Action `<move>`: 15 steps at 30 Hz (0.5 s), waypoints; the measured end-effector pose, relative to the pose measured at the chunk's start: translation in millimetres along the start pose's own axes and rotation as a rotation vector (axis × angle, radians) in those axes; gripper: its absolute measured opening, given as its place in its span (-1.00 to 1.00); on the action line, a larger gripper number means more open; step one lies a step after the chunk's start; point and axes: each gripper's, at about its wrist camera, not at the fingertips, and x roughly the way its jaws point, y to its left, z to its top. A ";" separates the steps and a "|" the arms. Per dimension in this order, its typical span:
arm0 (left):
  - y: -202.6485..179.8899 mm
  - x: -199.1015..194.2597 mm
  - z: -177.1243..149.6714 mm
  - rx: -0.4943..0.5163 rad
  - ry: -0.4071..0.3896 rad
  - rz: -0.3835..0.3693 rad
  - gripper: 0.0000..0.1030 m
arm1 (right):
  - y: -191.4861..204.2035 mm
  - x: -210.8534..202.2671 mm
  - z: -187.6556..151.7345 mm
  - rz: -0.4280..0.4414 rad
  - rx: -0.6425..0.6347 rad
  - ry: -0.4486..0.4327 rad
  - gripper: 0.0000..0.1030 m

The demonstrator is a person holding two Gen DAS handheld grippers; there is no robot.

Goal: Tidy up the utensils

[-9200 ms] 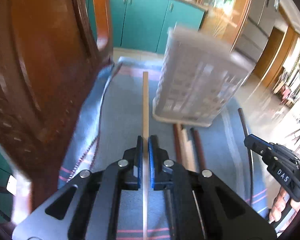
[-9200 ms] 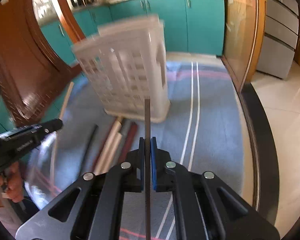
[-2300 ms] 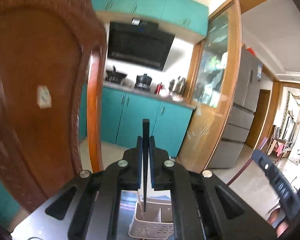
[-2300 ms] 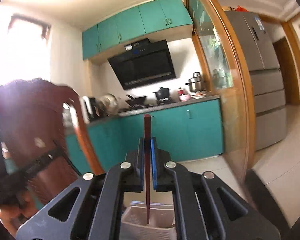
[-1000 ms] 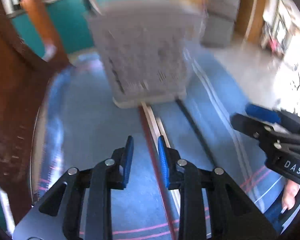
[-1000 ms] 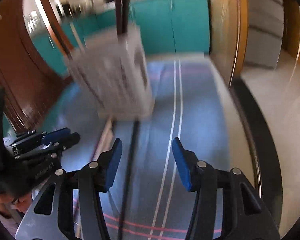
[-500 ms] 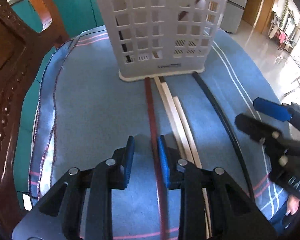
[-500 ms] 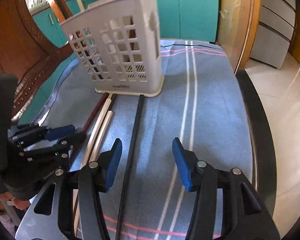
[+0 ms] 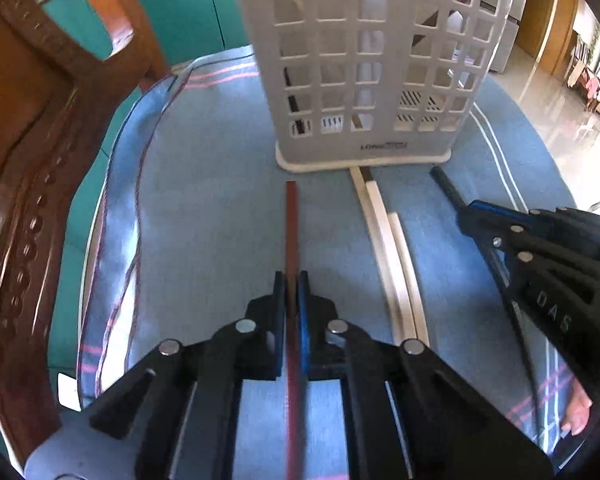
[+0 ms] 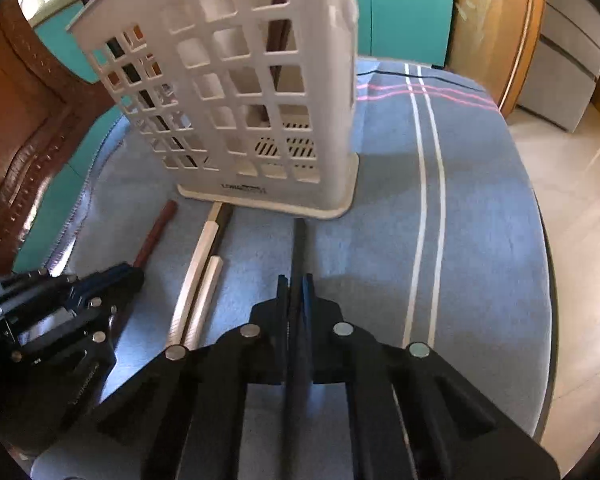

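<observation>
A white lattice utensil basket stands upright on the blue cloth, with several chopsticks inside it. In front of it lie a red-brown chopstick, two cream chopsticks and a black chopstick. My left gripper is closing its jaws, and the pads press on the red-brown chopstick, which lies on the cloth. My right gripper is shut on the black chopstick, low over the cloth.
A carved wooden chair back rises close on the left. The blue striped cloth covers a round table whose edge curves along the right. Teal cabinets stand behind. A dark stick end lies beside the cream chopsticks.
Half a second ago both grippers stood open astride their chopsticks. Now each has closed on its stick, and the right one has come forward and lower toward the basket.
</observation>
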 end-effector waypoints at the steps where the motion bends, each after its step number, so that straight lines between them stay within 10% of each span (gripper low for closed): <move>1: 2.8 -5.0 -3.1 -0.008 -0.003 -0.002 -0.87 | -0.5 -2.7 -2.1 -0.007 -0.004 -0.002 -0.87; 15: 1.0 -7.0 -9.6 0.033 -0.025 0.009 -0.77 | 1.0 -6.0 -11.7 -0.105 -0.036 0.013 -0.53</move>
